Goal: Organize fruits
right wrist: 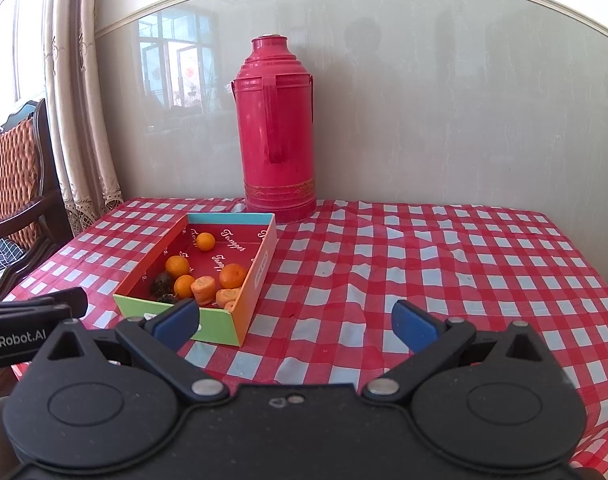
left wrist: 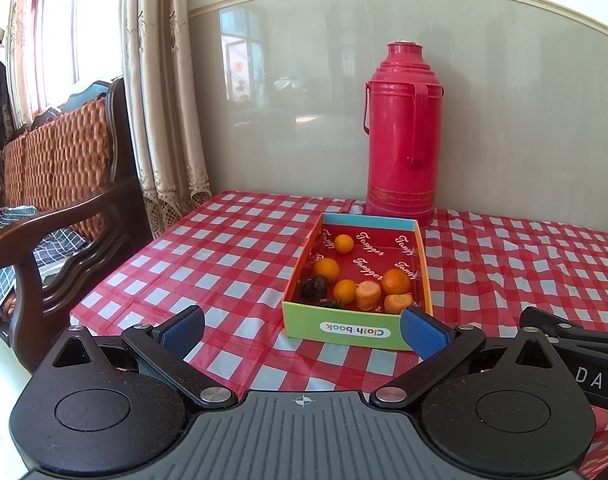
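A shallow cardboard box [left wrist: 343,328] with a red lining stands on the red checked tablecloth [left wrist: 232,248]. In it lie several small oranges [left wrist: 327,269], two pale orange carrot-like pieces [left wrist: 367,295] and dark fruit [left wrist: 313,286]. The box also shows in the right wrist view [right wrist: 248,292], with the oranges [right wrist: 177,266] inside. My left gripper [left wrist: 304,330] is open and empty, just in front of the box's near wall. My right gripper [right wrist: 296,322] is open and empty, over the cloth to the right of the box.
A tall red thermos [left wrist: 401,136] stands behind the box against the wall; it shows in the right wrist view [right wrist: 278,132] too. A wooden chair [left wrist: 64,184] with an orange cushion stands left of the table. The right gripper's body [left wrist: 583,360] is at the left view's right edge.
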Available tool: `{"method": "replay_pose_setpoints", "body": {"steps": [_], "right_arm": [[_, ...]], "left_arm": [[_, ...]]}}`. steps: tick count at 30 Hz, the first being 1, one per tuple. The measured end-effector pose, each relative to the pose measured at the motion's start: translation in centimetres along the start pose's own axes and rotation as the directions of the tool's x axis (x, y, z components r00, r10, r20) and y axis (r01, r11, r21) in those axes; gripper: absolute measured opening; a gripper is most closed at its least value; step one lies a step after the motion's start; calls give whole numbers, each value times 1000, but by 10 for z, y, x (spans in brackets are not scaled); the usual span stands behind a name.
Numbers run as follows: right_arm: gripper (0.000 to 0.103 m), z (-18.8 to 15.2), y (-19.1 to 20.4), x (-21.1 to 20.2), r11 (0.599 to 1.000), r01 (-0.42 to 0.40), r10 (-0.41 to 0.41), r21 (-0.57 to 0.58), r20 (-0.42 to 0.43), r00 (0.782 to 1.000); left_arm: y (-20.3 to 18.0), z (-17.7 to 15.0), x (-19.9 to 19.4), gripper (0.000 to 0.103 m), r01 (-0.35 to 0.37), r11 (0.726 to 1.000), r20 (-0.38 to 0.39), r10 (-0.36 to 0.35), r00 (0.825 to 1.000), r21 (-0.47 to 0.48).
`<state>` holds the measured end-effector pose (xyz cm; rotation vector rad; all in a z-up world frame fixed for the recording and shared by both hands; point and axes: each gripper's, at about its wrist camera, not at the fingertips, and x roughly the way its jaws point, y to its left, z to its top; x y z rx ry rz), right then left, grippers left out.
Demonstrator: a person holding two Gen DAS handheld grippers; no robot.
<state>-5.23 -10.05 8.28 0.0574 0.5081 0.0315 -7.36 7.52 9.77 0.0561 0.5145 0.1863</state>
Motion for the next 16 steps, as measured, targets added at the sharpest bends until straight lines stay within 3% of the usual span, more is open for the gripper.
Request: {"method": "replay_pose_setpoints", "body": {"steps": [16], "right_arm": [[97,-1,0,4,1000,-4,4,9,-4,1000]], "left_arm": [[-3,-1,9,103,10,1000,15,-10,1000,10]]}}
